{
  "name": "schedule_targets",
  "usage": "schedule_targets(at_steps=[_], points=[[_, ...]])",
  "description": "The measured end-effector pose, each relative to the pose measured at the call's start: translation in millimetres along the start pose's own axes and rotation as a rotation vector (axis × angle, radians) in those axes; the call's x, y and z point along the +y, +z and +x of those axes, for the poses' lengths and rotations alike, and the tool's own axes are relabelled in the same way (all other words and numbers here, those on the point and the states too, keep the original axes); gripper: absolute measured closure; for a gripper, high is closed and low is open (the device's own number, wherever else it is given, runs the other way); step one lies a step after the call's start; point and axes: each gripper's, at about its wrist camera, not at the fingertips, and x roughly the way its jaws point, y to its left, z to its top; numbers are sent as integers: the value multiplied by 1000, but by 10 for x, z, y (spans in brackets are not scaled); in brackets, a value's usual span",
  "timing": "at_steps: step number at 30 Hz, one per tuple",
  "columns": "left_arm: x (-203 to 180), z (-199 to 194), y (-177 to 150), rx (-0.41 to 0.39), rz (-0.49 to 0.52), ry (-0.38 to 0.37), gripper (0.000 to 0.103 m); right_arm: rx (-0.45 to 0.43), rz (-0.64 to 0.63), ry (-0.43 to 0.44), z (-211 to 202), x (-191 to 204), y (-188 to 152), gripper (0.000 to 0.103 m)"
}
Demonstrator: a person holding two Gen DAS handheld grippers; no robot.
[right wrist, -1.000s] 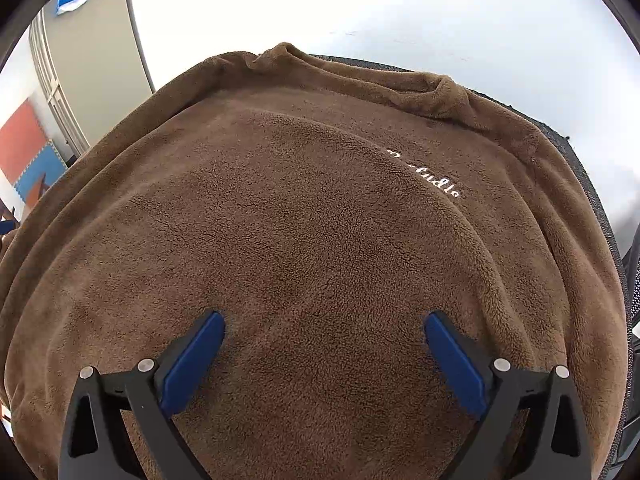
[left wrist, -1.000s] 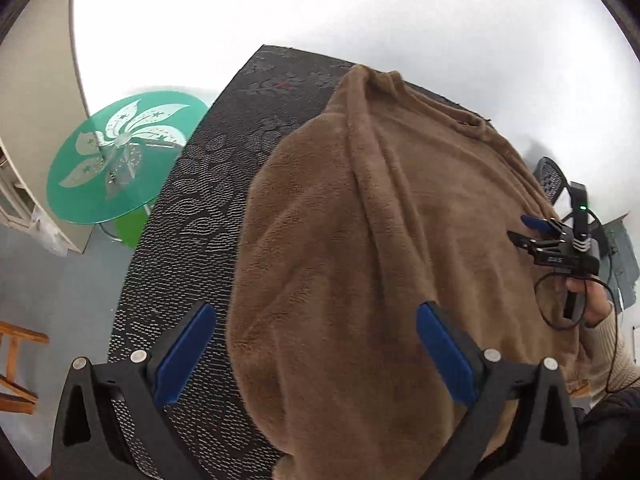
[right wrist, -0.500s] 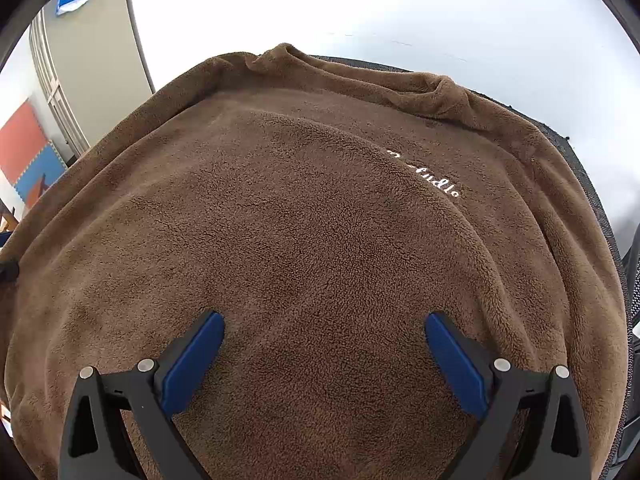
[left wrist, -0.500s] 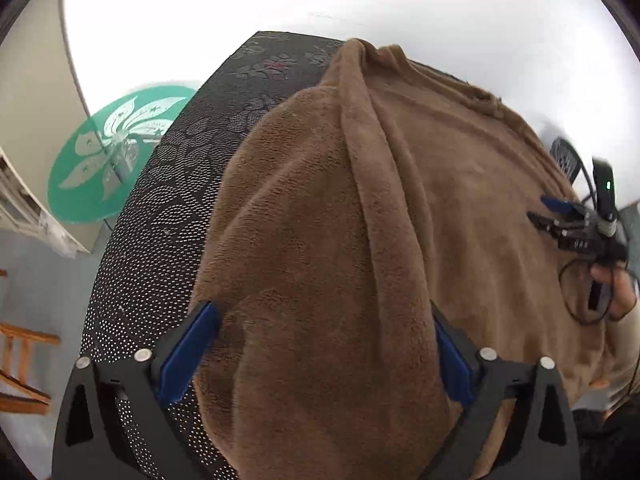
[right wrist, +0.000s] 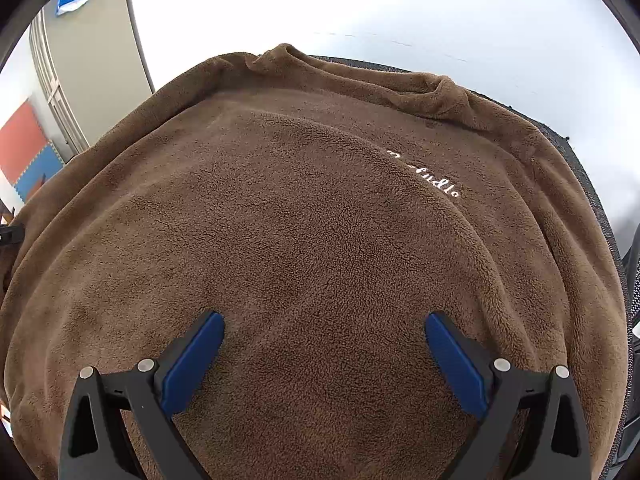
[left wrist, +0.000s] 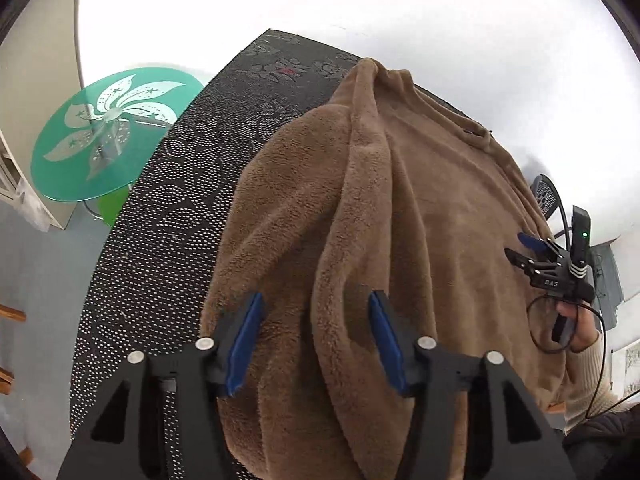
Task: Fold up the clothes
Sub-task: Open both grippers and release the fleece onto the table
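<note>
A brown fleece garment lies spread over a black patterned table. My left gripper is down on its left part, and its jaws are closing. A raised ridge of fleece stands between the blue pads, which sink into the pile without clamping it. My right gripper hovers open and wide over the middle of the garment, below its white lettering, with nothing pinched. The left wrist view also shows the right gripper at the garment's right edge, held by a person's hand.
A round green glass side table with a white flower print stands on the floor left of the black table. A white wall rises behind. A cable loops from the right gripper, and a dark chair back shows beyond it.
My left gripper has come down onto the garment's left side and its jaws have narrowed around a ridge of fleece. The right gripper has stayed still and open.
</note>
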Motion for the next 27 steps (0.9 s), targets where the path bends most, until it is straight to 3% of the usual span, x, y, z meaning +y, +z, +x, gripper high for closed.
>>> schedule_targets(at_steps=[2, 8, 12, 14, 23, 27], points=[[-114, -41, -29, -9, 30, 1, 22, 0, 0, 0, 13, -1, -21, 1], [-258, 114, -48, 29, 102, 86, 24, -3, -1, 1, 70, -13, -112, 1], [-206, 176, -38, 30, 113, 131, 74, -2, -2, -1, 91, -13, -146, 1], [-113, 122, 4, 3, 81, 135, 84, -2, -2, -1, 89, -15, -147, 1], [457, -510, 501, -267, -64, 293, 85, -3, -2, 0, 71, -7, -163, 1], [729, -517, 683, -282, -118, 323, 85, -3, -2, 1, 73, -19, -166, 1]])
